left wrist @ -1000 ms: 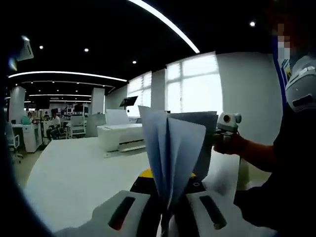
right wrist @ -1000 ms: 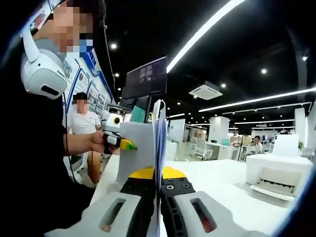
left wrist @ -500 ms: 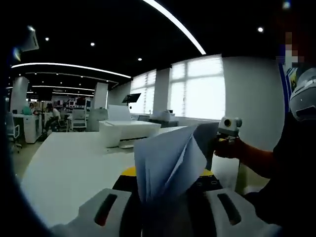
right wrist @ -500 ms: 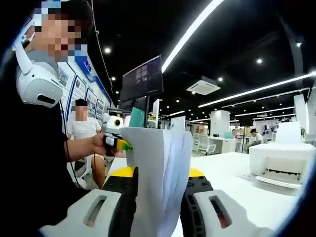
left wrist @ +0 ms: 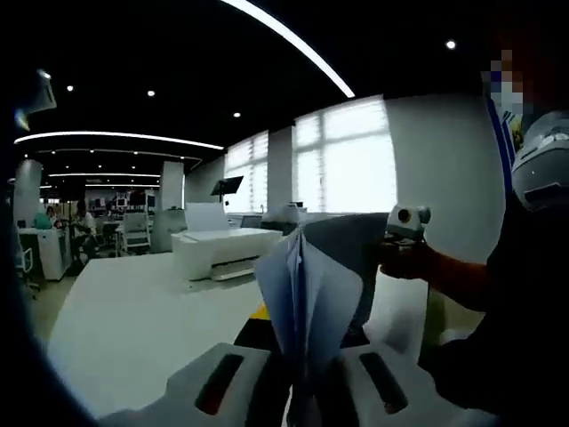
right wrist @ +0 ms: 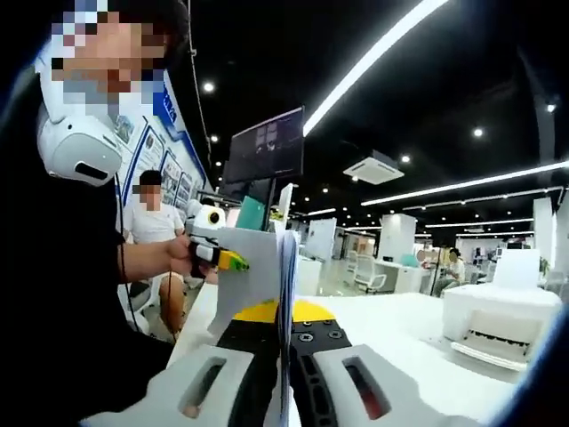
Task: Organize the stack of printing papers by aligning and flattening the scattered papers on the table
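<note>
The lower edge of the papers (left wrist: 311,298) is hidden between the jaws of the left gripper (left wrist: 302,374). Beside the papers, the right gripper (left wrist: 404,227) is largely covered by a hand (left wrist: 404,262). The printer (right wrist: 498,325) behind the papers is cut off at the edge.

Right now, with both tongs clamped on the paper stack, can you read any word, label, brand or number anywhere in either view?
No text reads clearly.
White sheets of printing paper: blank as far as shown.
Blue-edged wall posters: print too small and blurred to read.
Dark hanging monitor screen: content blurred.
White desktop printer: no legible brand.
Left tongs and right tongs, both shut on the paper: no markings legible.
</note>
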The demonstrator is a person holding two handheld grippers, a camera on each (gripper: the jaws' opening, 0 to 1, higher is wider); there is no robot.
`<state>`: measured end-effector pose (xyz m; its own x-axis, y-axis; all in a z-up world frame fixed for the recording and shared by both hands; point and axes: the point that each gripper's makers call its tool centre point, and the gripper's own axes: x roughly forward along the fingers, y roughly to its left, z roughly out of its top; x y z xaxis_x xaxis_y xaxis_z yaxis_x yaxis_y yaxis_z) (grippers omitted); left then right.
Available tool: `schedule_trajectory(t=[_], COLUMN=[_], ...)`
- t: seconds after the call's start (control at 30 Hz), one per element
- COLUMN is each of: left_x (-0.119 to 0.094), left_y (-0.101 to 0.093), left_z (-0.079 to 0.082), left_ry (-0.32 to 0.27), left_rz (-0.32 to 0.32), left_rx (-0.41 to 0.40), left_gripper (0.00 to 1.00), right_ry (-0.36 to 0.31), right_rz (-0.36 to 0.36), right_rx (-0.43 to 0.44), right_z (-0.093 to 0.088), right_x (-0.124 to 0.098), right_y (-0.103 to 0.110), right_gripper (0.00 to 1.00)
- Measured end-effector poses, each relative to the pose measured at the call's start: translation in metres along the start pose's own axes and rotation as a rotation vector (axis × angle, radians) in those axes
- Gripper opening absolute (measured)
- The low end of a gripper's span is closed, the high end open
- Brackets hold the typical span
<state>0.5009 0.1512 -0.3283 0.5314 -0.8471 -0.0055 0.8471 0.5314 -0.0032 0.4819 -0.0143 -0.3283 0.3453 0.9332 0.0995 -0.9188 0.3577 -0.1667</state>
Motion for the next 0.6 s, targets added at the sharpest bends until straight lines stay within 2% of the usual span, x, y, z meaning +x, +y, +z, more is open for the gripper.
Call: schedule_trajectory(t=[0.03,0.07,0.1,0.13,0.17,0.2,0.33,0.4,0.47,0.6], left_x=[0.001,0.002,0.003,0.004,0.005,0.004,0.004,0.004,0.004,0.006], left_y=[0.000,0.001,0.000,0.001,0.000,-0.001,0.000,0.000,-0.004,-0.006], left_z=[-0.003,-0.007,-0.010,-0.012,-0.015,-0.016,-0.016,-0.017,-0.017,-0.017], left_ry=[0.008,0.016,0.026,0.031,0.041,0.043,0.038,0.038,0.038,0.038], left_rz=[-0.005,-0.011,-0.016,-0.014,-0.015,-0.019,-0.020,-0.029,-0.054,-0.060], left_rx=[-0.004,-0.014,-0.035,-0.043,-0.039,-0.025,-0.046,-0.042,-0.030,-0.044], left_gripper=[0.08,0.15,0.24,0.32,0.33,0.29,0.28,0.21,0.07,0.07], right_ry=[0.012,0.017,0.035,0.043,0.063,0.064,0.049,0.051,0.053,0.045], right_rz=[0.007,0.023,0.023,0.014,-0.015,-0.011,-0.015,-0.017,-0.017,-0.026], right_rx=[0.039,0.088,0.125,0.131,0.104,0.095,0.101,0.094,0.072,0.071], right_z=[-0.004,-0.008,-0.014,-0.017,-0.022,-0.022,-0.019,-0.019,-0.018,-0.019], right_x=[0.001,0.002,0.002,0.003,0.004,0.004,0.003,0.002,0.001,0.000], right_y=[0.002,0.003,0.003,0.002,-0.003,-0.001,-0.002,-0.003,-0.003,-0.006], right_gripper=[0.01,0.06,0.18,0.25,0.26,0.21,0.20,0.13,0.00,0.00])
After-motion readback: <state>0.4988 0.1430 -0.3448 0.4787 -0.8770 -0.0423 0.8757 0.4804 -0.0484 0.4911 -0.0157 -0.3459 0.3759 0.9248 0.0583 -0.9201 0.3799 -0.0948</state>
